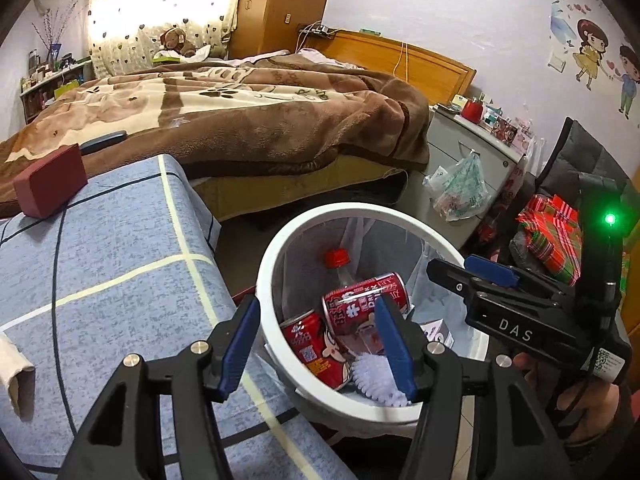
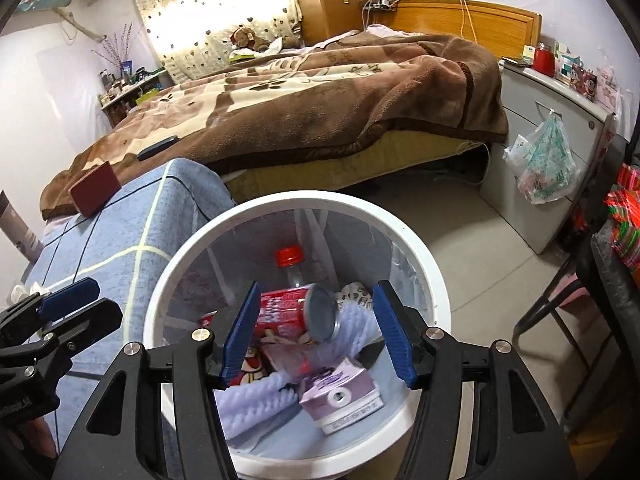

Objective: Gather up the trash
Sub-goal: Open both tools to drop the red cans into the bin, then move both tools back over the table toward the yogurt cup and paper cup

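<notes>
A white round bin [image 1: 360, 209] [image 2: 320, 199] with a clear liner stands beside the blue checked surface. Inside lie a red drink can [image 1: 360, 300] [image 2: 288, 308], a second red can [image 1: 306, 344], a clear bottle with a red cap [image 1: 336, 258] [image 2: 289, 256], a purple carton [image 2: 340, 400] and a pale fluffy cloth [image 2: 256, 404]. My left gripper [image 1: 316, 350] [image 2: 92, 302] hovers open over the bin's near-left rim, nothing between its blue pads. My right gripper [image 2: 316, 332] [image 1: 456, 266] hangs open above the bin's mouth, the can lying loose below it.
A dark red box [image 1: 50, 186] rests on the blue checked surface [image 1: 120, 280], a cardboard tube [image 1: 18, 384] at its left edge. Behind is a bed with a brown blanket [image 1: 240, 120]. A grey cabinet [image 2: 560, 128] with a hanging plastic bag [image 2: 544, 164] and a chair stand at right.
</notes>
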